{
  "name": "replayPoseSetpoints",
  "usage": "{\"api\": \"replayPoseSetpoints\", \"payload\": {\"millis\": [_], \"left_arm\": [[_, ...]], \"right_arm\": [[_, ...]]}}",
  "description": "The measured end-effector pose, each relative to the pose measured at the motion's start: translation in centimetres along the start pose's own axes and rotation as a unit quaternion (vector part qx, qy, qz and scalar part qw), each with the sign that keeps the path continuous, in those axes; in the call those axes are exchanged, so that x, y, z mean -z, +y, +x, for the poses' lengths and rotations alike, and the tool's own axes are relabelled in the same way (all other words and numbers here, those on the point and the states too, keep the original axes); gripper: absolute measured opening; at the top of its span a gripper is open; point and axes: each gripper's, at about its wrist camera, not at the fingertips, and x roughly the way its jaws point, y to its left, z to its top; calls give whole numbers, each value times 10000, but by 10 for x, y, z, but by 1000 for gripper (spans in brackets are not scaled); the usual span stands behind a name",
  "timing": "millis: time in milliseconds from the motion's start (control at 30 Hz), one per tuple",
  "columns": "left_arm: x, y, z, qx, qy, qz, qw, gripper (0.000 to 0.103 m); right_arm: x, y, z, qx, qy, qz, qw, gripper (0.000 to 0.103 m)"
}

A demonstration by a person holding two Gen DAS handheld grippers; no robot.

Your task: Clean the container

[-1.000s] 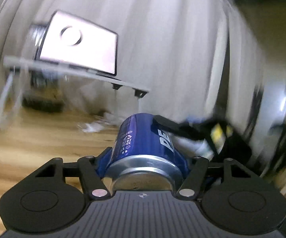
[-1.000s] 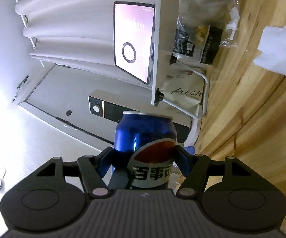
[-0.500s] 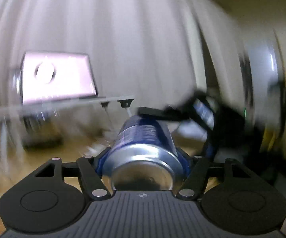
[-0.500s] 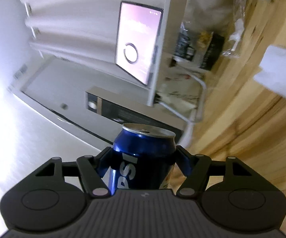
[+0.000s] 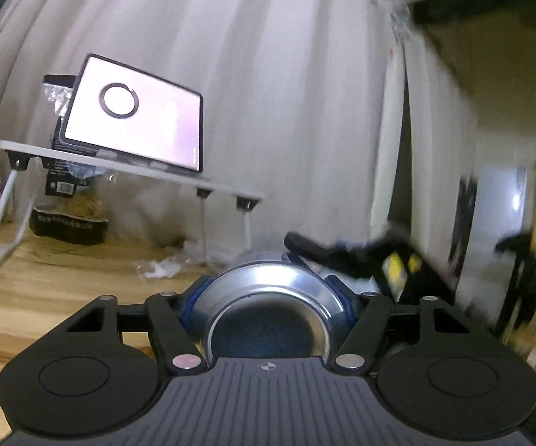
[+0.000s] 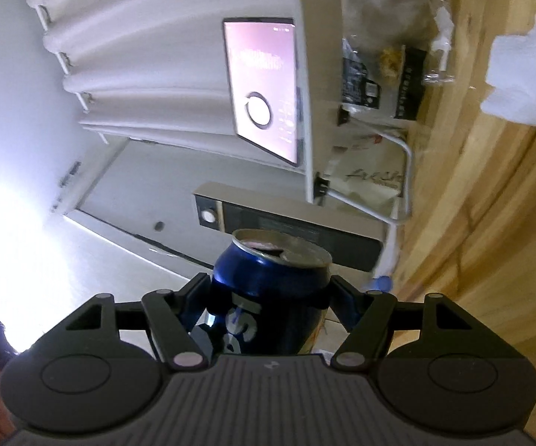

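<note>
A: What's hard to read around the left gripper (image 5: 268, 290)?

B: Far left of it, the tablet (image 5: 132, 119) on its white stand (image 5: 130, 171) is sharp. Between the fingers, the can (image 5: 268, 297) shows only its concave silver base; its blue body is hidden behind that. To the right, the other gripper and the room are smeared by blur.

A: So which way does the can point?

B: Its long axis runs straight away from the left claw, base toward the camera. Both fingers press its sides, closed on it.

A: And the right gripper (image 6: 270, 293)?

B: Also clamped on the can (image 6: 271, 297), top end with the opened tab pointing away. Its lower body is cut off by the claw. Well to the right, a white tissue (image 6: 524, 78) lies on the wooden table (image 6: 491, 223).
</note>
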Motion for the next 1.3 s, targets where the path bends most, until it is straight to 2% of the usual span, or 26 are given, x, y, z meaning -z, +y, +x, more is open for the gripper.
{"api": "replayPoseSetpoints", "payload": {"millis": [33, 67, 100, 133, 167, 200, 233, 267, 300, 333, 367, 400, 533, 567, 600, 667, 700, 733, 833, 900, 967, 1033, 1100, 1133, 1233, 1300], "left_arm": [[2, -4, 3, -243, 102, 280, 9993, 67], [7, -12, 9, -637, 226, 850, 9941, 67], [12, -16, 12, -754, 326, 1140, 9901, 67], [16, -19, 15, -853, 424, 1412, 9854, 67], [21, -20, 20, -970, 516, 1634, 9804, 67], [24, -20, 23, -1015, 584, 1725, 9780, 67], [27, -19, 26, -1055, 650, 1808, 9757, 67], [29, -19, 26, -1086, 667, 1810, 9752, 67], [30, -18, 25, -1099, 645, 1767, 9760, 67], [30, -17, 25, -1111, 622, 1721, 9768, 67], [31, -18, 24, -1151, 535, 1752, 9763, 67], [32, -20, 22, -1175, 479, 1822, 9750, 67], [34, -27, 17, -1194, 255, 1995, 9723, 67], [34, -28, 16, -1196, 235, 2010, 9720, 67], [34, -28, 15, -1207, 220, 2002, 9721, 67], [33, -26, 12, -1251, 128, 1910, 9735, 67], [33, -25, 10, -1265, 79, 1860, 9743, 67], [32, -23, 9, -1292, 58, 1803, 9751, 67], [30, -19, 9, -1338, 63, 1657, 9770, 67], [30, -17, 10, -1350, 70, 1620, 9775, 67], [30, -18, 11, -1341, 109, 1638, 9773, 67], [30, -19, 13, -1299, 128, 1642, 9778, 67], [30, -21, 17, -1315, 208, 1686, 9767, 67], [31, -22, 17, -1320, 213, 1707, 9762, 67], [31, -24, 17, -1335, 189, 1768, 9750, 67], [31, -23, 17, -1351, 193, 1750, 9751, 67]], "right_arm": [[-5, 8, 1, 265, 86, -352, 9990, 73], [-10, 17, 2, 542, 177, -719, 9958, 75], [-14, 30, 2, 1092, 128, -1304, 9854, 73], [-17, 42, 2, 1592, 24, -1880, 9692, 73], [-22, 50, 0, 1828, -78, -2242, 9572, 73], [-29, 56, 3, 2358, -129, -2551, 9376, 71], [-36, 61, 7, 2918, -174, -2846, 9130, 65], [-36, 61, 17, 3505, -26, -3364, 8741, 62], [-35, 61, 29, 4067, 146, -3884, 8268, 61], [-35, 60, 40, 4596, 317, -4370, 7725, 60], [-33, 55, 49, 4825, 525, -4637, 7412, 58], [-33, 48, 56, 4930, 703, -4734, 7266, 57], [-33, 27, 74, 5097, 1066, -4882, 7004, 54], [-36, 23, 77, 5106, 1112, -4821, 7032, 52], [-40, 20, 78, 5109, 1157, -4748, 7072, 46], [-49, 16, 81, 5116, 1225, -4532, 7196, 27], [-52, 12, 78, 5053, 1332, -4410, 7297, 8], [-54, 11, 75, 4904, 1380, -4383, 7405, 8], [-49, 18, 71, 4520, 1428, -4398, 7628, 8], [-45, 39, 65, 4059, 1182, -4334, 7959, 8], [-38, 69, 61, 3369, 968, -4294, 8323, 8], [-26, 98, 66, 2805, 954, -4350, 8503, 8], [-14, 116, 77, 2488, 1061, -4440, 8542, 8], [-10, 119, 83, 2421, 1142, -4489, 8526, 8], [1, 119, 98, 2390, 1399, -4583, 8446, 8], [5, 114, 101, 2353, 1521, -4445, 8508, 8]]}}
